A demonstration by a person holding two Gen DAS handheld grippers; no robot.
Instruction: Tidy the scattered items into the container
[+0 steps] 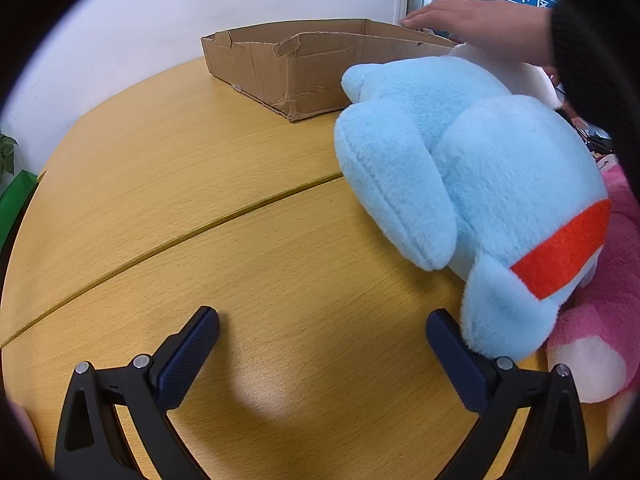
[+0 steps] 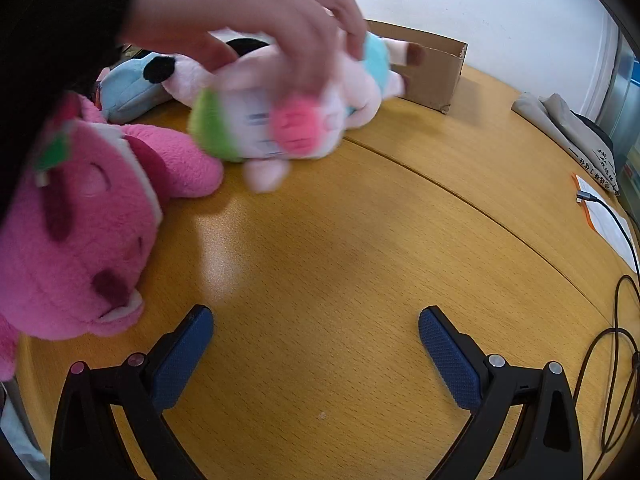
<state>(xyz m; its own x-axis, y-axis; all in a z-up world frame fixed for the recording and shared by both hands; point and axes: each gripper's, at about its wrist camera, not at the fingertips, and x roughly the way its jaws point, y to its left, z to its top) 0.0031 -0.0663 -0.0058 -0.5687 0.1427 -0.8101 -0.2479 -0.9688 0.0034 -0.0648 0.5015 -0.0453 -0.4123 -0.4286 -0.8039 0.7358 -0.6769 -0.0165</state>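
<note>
A shallow cardboard box (image 1: 304,68) stands at the far side of the wooden table (image 1: 200,200); its corner also shows in the right wrist view (image 2: 432,76). A light blue plush with an orange band (image 1: 480,184) lies at right, touching my open left gripper's (image 1: 322,344) right finger. A pink plush bear (image 2: 88,224) lies left of my open, empty right gripper (image 2: 316,344); it also shows in the left wrist view (image 1: 600,320). A bare hand (image 2: 256,20) holds a pale pink plush with green and blue parts (image 2: 296,112), blurred, near the box.
The same hand and black sleeve (image 1: 480,24) reach over the box in the left wrist view. Folded grey cloth (image 2: 568,136), a paper with a cable plug (image 2: 600,208) and looped black cables (image 2: 616,360) lie at the table's right. A green plant (image 1: 8,184) is far left.
</note>
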